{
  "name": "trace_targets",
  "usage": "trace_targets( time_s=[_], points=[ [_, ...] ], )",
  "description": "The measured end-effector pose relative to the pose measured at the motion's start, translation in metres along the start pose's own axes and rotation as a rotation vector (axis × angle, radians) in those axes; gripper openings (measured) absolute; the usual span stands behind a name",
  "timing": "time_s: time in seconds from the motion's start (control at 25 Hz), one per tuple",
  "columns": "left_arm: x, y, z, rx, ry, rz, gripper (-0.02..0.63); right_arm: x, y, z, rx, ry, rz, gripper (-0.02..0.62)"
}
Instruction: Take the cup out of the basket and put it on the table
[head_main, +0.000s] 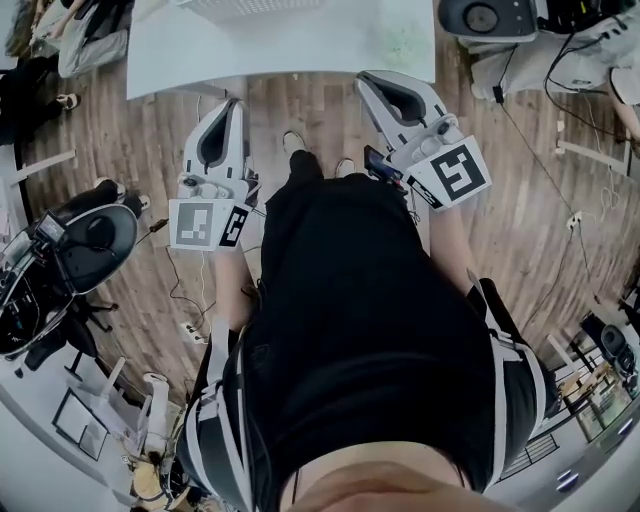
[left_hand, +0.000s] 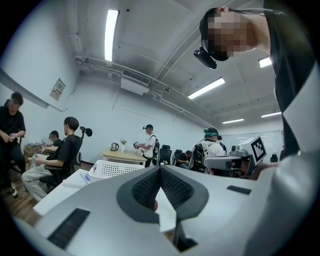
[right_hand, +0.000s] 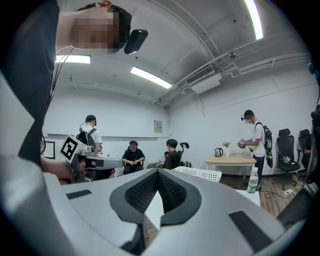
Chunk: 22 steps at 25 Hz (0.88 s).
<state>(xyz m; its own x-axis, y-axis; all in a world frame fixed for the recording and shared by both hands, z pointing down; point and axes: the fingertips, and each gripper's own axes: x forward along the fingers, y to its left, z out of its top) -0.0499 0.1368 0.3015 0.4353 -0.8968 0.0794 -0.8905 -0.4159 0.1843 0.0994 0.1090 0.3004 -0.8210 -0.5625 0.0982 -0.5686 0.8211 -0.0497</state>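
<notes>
A white perforated basket stands on the white table; it also shows in the right gripper view as the basket. No cup shows in any view. My left gripper is shut with nothing held, its tips touching, and points level toward the basket. My right gripper is likewise shut and empty. In the head view the left gripper and the right gripper are held side by side at the near edge of the table, in front of my dark-clad body.
A clear water bottle stands on the table at the right. Several people sit and stand across the room. Office chairs and floor cables are to my left, on the wooden floor.
</notes>
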Motion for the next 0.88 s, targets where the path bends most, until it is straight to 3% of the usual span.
trace_targets(
  time_s=[0.28, 0.68, 0.88],
  points=[
    [0.009, 0.037, 0.006, 0.027, 0.012, -0.032, 0.02, 0.042, -0.001, 0.006, -0.008, -0.004, -0.026, 0.018],
    [0.011, 0.076, 0.004, 0.003, 0.023, -0.094, 0.02, 0.067, 0.003, 0.01, -0.021, 0.006, -0.117, 0.018],
    [0.026, 0.075, -0.001, -0.01, 0.037, -0.137, 0.02, 0.067, 0.0, 0.007, -0.015, 0.024, -0.138, 0.018]
  ],
)
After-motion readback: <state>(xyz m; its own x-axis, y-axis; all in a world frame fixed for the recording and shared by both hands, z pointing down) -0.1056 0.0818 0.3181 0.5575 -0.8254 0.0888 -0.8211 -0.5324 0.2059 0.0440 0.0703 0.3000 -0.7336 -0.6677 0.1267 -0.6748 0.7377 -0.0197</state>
